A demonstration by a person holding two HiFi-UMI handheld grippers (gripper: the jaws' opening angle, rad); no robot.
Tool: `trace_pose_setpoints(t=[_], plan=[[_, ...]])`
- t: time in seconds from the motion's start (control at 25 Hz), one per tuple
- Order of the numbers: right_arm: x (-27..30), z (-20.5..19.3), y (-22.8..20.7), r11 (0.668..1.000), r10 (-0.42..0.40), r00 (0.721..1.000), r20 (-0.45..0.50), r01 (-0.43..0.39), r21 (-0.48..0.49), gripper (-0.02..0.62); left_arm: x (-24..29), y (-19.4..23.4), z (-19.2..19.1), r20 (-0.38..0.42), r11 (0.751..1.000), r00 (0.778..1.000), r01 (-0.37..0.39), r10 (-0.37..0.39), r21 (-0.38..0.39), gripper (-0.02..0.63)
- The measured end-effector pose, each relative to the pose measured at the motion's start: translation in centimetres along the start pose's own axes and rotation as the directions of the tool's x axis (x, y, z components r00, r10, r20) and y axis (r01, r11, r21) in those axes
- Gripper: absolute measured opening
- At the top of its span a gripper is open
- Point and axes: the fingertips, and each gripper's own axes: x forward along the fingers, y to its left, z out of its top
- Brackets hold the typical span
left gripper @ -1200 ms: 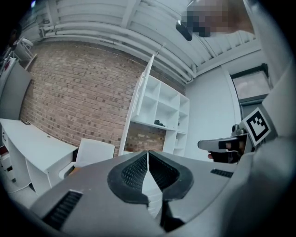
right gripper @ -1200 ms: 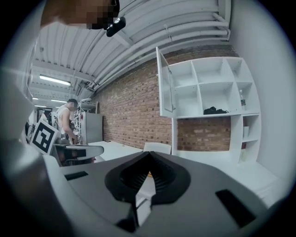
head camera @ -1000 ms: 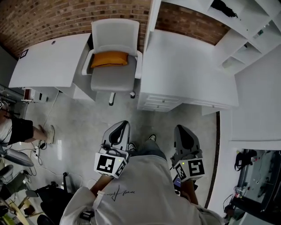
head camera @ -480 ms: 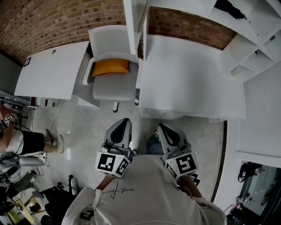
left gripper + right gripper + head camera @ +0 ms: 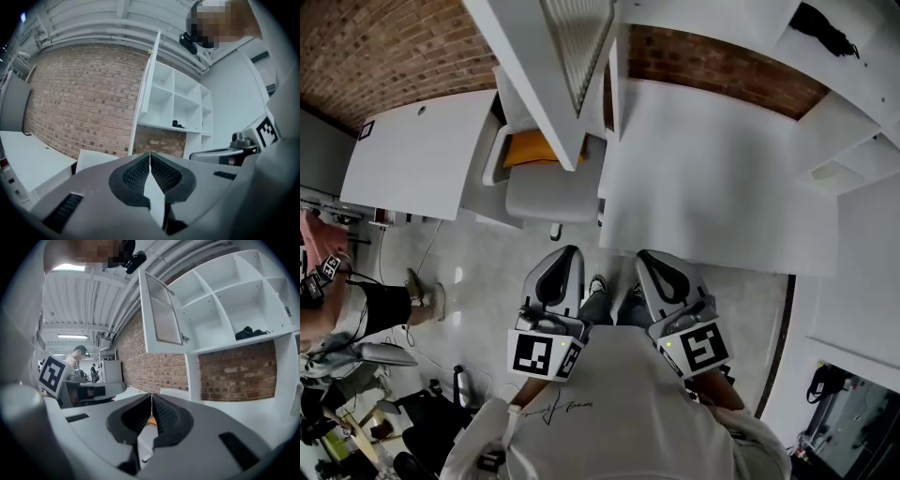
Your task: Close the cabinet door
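Since both the left gripper (image 5: 150, 158) and right gripper (image 5: 151, 400) are pinched shut on nothing, I'd just push; the cabinet door (image 5: 161, 317) hangs open above and ahead of them; looks light, free-swinging; press its white frame, not the ribbed panel (image 5: 164, 301).

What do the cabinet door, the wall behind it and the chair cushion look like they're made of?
Cabinet door: white painted frame, probably wood board, round a ribbed translucent panel, glass or plastic.
Wall: bare red-brown brick, mortar lines showing.
Cushion: orange, matte, likely fabric.
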Motion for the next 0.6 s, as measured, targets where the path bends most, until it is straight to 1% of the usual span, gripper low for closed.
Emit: trace_pose_setpoints(t=[0.12, 0.24, 0.4, 0.52, 0.6], plan=[[2.0, 3.4, 1.1, 1.000, 0.001, 0.998, 0.069, 0.001, -0.030, 0.026, 0.7, 1.0, 0.9, 0.023, 1.000, 0.999, 0.028, -0.028, 0.012, 0.021], [3.3, 6.1, 2.0, 0.999, -0.025, 0.992, 0.121, 0.029, -0.036, 0.026, 1.2, 1.4, 1.8, 0.044, 0.997, 0.996, 0.073, -0.074, 0.026, 0.021], [4.1, 8.5, 2.5, 0.994, -0.092, 0.982, 0.167, 0.101, -0.047, 0.026, 1.3, 2.1, 2.9, 0.076, 0.992, 0.989, 0.123, -0.126, 0.041, 0.021], [4.7, 10.2, 2.5, 0.984, -0.159, 0.964, 0.211, 0.172, -0.043, 0.028, 1.1, 2.9, 3.1, 0.094, 0.987, 0.983, 0.155, -0.158, 0.035, 0.021], [5.4, 11.0, 2.8, 0.977, -0.191, 0.956, 0.223, 0.208, -0.055, 0.028, 0.9, 3.3, 3.0, 0.099, 0.984, 0.979, 0.173, -0.176, 0.037, 0.021]])
